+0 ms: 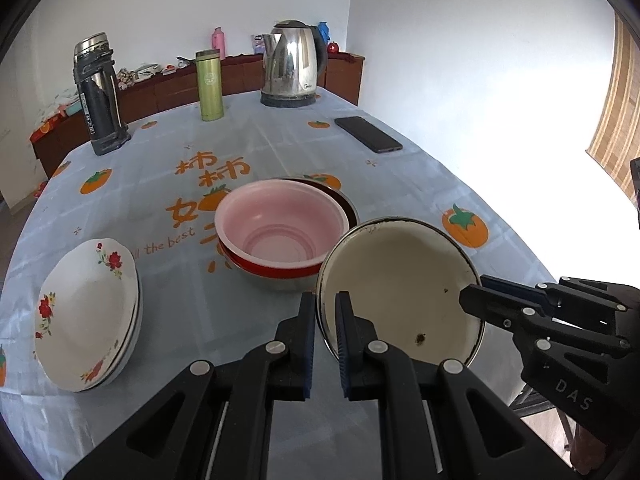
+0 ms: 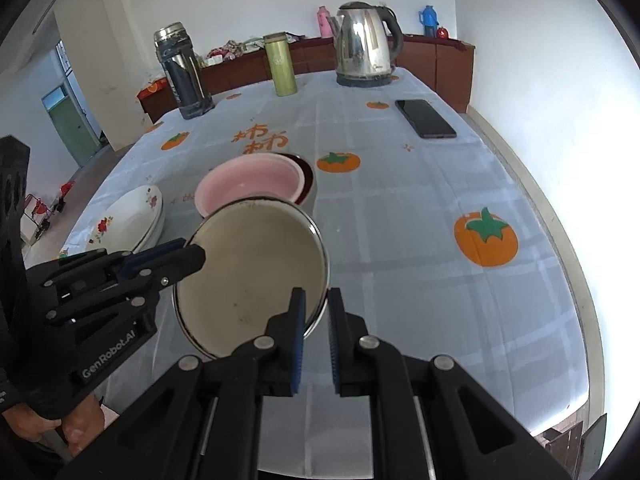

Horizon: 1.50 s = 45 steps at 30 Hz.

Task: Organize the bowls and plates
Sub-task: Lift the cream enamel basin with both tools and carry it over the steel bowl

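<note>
A cream enamel bowl with a dark rim is held tilted above the table between both grippers. My left gripper is shut on the bowl's left rim. My right gripper is shut on its right rim; it shows in the left wrist view too, and the left gripper shows in the right wrist view. Behind the bowl stands a stack with a pink bowl on a red-rimmed one. A stack of white floral plates lies at the left.
At the far end of the table stand a dark thermos, a green flask and a steel kettle. A black phone lies at the right. A wooden sideboard runs behind the table.
</note>
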Each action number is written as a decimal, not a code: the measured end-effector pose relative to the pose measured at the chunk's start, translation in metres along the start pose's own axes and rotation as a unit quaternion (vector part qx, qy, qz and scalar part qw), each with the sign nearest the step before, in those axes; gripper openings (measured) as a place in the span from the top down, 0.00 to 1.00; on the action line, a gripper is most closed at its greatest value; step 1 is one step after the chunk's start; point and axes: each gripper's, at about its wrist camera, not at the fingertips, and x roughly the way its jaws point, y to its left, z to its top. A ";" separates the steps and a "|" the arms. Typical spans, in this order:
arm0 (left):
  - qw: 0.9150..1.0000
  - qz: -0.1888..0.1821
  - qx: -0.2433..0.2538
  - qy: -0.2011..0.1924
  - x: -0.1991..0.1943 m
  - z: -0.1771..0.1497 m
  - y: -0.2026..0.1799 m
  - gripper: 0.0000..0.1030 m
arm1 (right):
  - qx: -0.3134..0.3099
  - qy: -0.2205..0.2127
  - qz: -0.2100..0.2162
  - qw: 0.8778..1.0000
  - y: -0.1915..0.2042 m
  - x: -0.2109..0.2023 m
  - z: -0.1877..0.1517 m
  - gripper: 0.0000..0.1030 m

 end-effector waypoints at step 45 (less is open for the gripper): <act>0.998 0.041 -0.024 -0.036 0.006 0.057 0.042 0.90 | -0.042 -0.040 0.009 0.998 0.032 0.016 0.074 0.89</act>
